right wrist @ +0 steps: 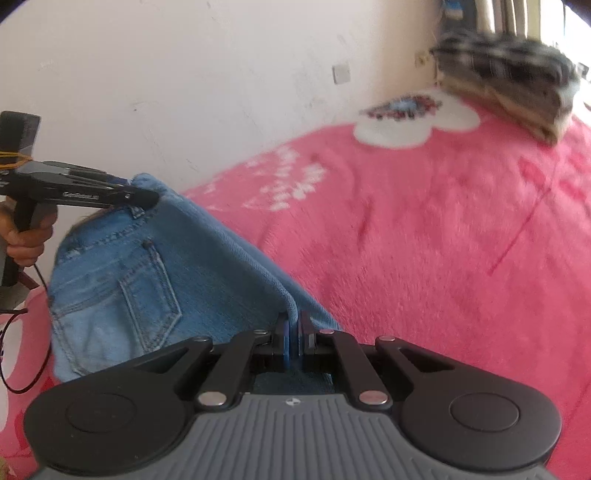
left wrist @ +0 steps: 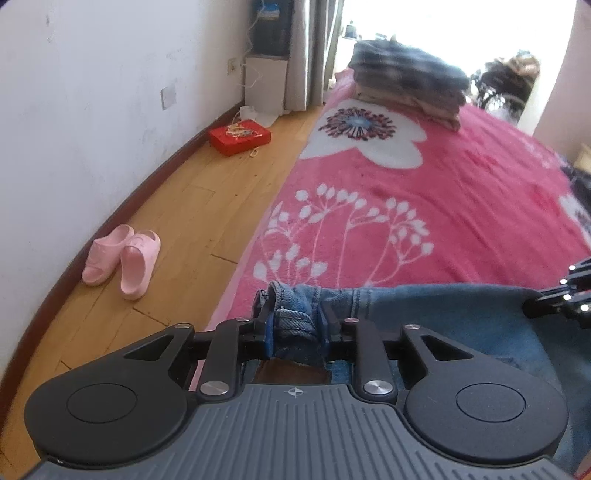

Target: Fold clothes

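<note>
Faded blue jeans (right wrist: 155,266), back pocket and seams showing, were held raised above the pink floral blanket (right wrist: 424,240). The left gripper (left wrist: 295,325) was clamped on bunched waistband denim, the right gripper (right wrist: 293,332) closed on a thin fold.

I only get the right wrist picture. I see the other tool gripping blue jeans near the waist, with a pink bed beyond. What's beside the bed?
Observer: A wooden floor, with pink slippers by the wall.
Operator: Anything else down there?
Observer: A red box lies farther along the floor.
Operator: How does the left tool hold the jeans?
Observer: The left tool is shut on a bunched-up wad of jeans.
Operator: That striped pile, what's behind it?
Observer: Behind the folded pile, a bright window and grey curtains.
</note>
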Demonstrator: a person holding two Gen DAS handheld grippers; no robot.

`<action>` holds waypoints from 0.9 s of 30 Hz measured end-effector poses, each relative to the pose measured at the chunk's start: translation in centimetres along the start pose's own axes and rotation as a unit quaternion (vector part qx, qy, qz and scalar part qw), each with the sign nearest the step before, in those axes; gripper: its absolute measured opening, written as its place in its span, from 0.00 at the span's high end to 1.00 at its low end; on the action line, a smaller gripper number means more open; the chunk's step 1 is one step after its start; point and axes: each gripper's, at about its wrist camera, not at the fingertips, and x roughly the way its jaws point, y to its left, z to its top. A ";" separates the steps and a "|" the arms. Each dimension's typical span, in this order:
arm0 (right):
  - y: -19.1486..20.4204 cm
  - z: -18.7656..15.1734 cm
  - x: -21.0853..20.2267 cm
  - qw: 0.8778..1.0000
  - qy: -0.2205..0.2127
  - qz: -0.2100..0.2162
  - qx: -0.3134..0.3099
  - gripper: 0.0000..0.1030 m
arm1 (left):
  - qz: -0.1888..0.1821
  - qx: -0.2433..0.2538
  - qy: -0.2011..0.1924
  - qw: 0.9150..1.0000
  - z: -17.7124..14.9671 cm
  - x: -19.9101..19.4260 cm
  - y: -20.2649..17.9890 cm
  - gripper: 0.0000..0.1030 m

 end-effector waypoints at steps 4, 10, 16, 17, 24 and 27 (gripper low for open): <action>-0.8 -0.5 0.3 0.999 -0.009 0.011 0.036 0.95 | 0.008 -0.020 -0.002 1.000 0.8 -1.4 0.7 0.62; -1.4 -1.1 0.1 0.997 -0.024 0.020 0.070 0.95 | -0.001 -0.006 -0.040 0.999 1.5 -4.1 -1.9 0.63; -2.8 -1.1 -0.3 0.990 -0.036 0.038 0.133 0.89 | -0.039 0.045 -0.012 0.998 0.9 -2.5 -6.7 0.63; -3.2 -1.2 -0.7 0.987 -0.043 0.041 0.147 0.81 | -0.033 0.045 -0.005 0.998 0.5 -1.4 -6.9 0.63; -6.5 -4.2 -10.0 0.955 -0.162 0.026 0.248 0.53 | -0.011 0.034 0.013 0.999 -0.3 1.3 -7.6 0.62; -8.3 -8.4 -16.3 0.932 -0.213 0.018 0.293 0.50 | -0.002 0.036 0.011 0.999 -0.4 1.3 -8.1 0.62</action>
